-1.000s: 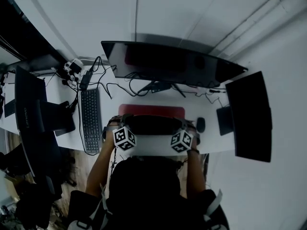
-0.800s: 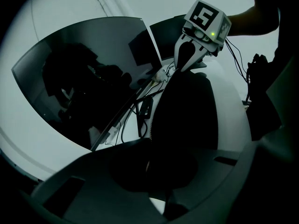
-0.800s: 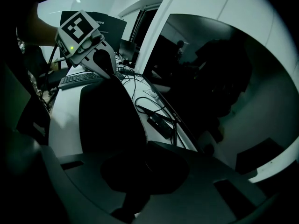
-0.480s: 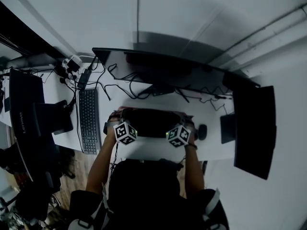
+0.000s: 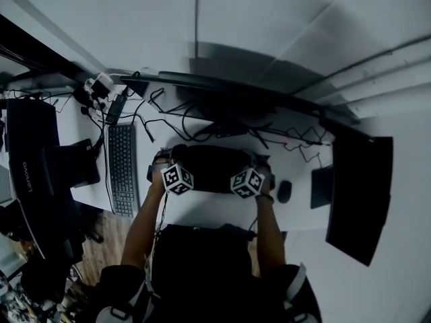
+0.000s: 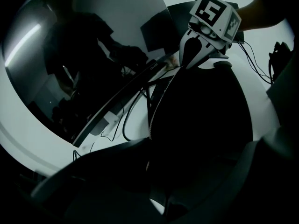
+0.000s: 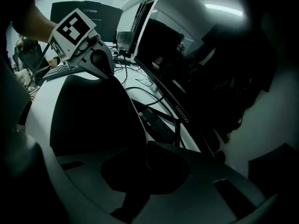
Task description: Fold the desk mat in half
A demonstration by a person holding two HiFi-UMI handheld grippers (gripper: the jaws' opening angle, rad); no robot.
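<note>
White desk (image 5: pixel 202 214) against a pale wall (image 5: pixel 269 19). Left gripper (image 6: pixel 150 169): jaws clamped tight on the edge of the black desk mat (image 5: pixel 212 167). Right gripper (image 7: pixel 145 164): same, pinching that edge at the other end. The mat spans from one gripper to the other, its held edge lifted. Beyond the jaws stands a curved monitor (image 5: pixel 236 96). The keyboard (image 5: pixel 122 170) lies out past the left gripper, the mouse (image 5: pixel 284 191) past the right.

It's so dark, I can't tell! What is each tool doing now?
Left tool: closed, holding the desk mat.
Right tool: closed, holding the desk mat.
</note>
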